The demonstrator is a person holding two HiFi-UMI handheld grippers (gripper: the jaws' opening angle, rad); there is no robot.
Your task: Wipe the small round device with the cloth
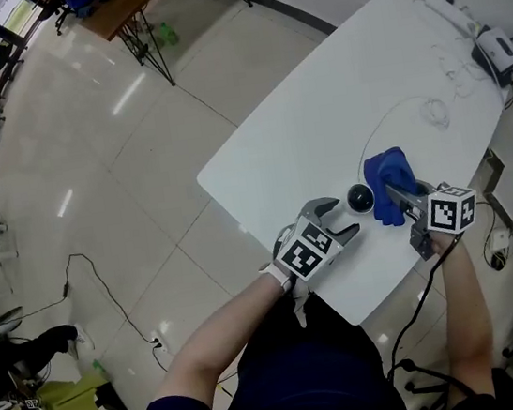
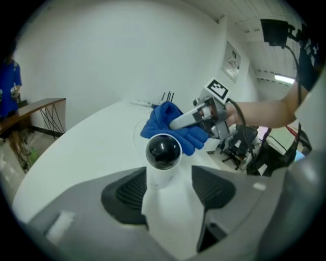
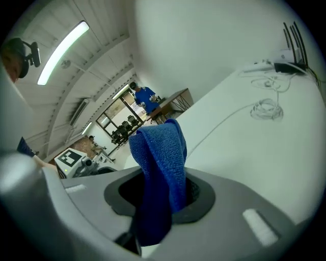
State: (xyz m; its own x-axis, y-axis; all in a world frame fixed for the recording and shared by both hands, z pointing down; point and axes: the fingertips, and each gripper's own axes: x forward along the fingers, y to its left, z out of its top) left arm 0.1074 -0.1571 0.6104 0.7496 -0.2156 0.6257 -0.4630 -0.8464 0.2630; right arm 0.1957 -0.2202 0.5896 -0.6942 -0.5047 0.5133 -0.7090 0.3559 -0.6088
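The small round device point(image 1: 360, 199), a white body with a glossy black dome point(image 2: 163, 151), sits between the jaws of my left gripper point(image 1: 342, 218), which is shut on its white body point(image 2: 164, 189). My right gripper point(image 1: 396, 197) is shut on a folded blue cloth point(image 1: 390, 179), which sticks up out of its jaws point(image 3: 162, 168). In the left gripper view the cloth point(image 2: 168, 125) hangs just behind the dome, with the right gripper point(image 2: 189, 120) over it. Whether cloth and dome touch I cannot tell. Both are low over the white table point(image 1: 321, 124), near its front edge.
A thin white cable with a loose coil point(image 1: 434, 113) lies on the table beyond the cloth. A white box with antennas point(image 1: 497, 48) and a power strip point(image 1: 450, 9) stand at the far right corner. The table's front edge point(image 1: 270, 235) is right under my left gripper.
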